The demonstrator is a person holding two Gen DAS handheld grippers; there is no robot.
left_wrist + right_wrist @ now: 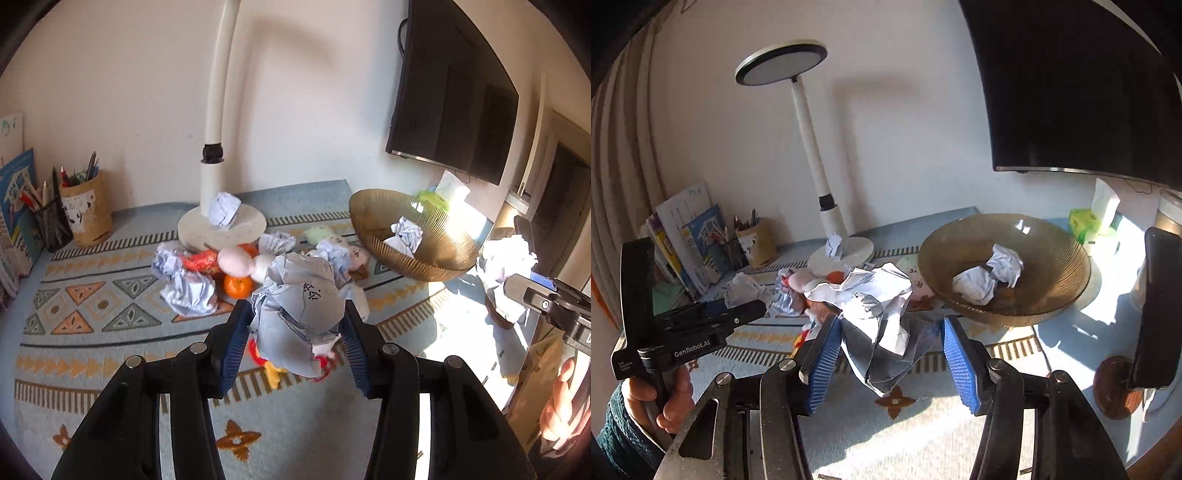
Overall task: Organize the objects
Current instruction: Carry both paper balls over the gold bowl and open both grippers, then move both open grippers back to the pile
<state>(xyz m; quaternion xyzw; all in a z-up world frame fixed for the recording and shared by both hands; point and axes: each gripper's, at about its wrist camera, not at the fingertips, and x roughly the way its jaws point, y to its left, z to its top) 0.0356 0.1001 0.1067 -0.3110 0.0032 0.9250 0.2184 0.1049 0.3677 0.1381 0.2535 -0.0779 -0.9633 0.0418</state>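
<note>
My left gripper (295,328) is shut on a grey-blue crumpled paper ball (299,295), its blue pads pressing both sides above the patterned tablecloth (92,332). My right gripper (890,332) is shut on a white crumpled paper (879,314), and shows in the left wrist view at the right (517,288) with that paper (506,258) lifted. An amber glass bowl (436,254) (1060,295) stands right of centre with crumpled paper (990,277) inside. Behind the held ball lies a pile of paper balls (188,288), an orange (238,286) and soft toys (236,260).
A white lamp's round base (207,232) carries another paper ball (224,208). Pen holders (86,210) and books (14,206) line the left wall. A dark screen (454,92) hangs at the right, with a tissue pack (1100,214) and a phone on a stand (1156,310) below.
</note>
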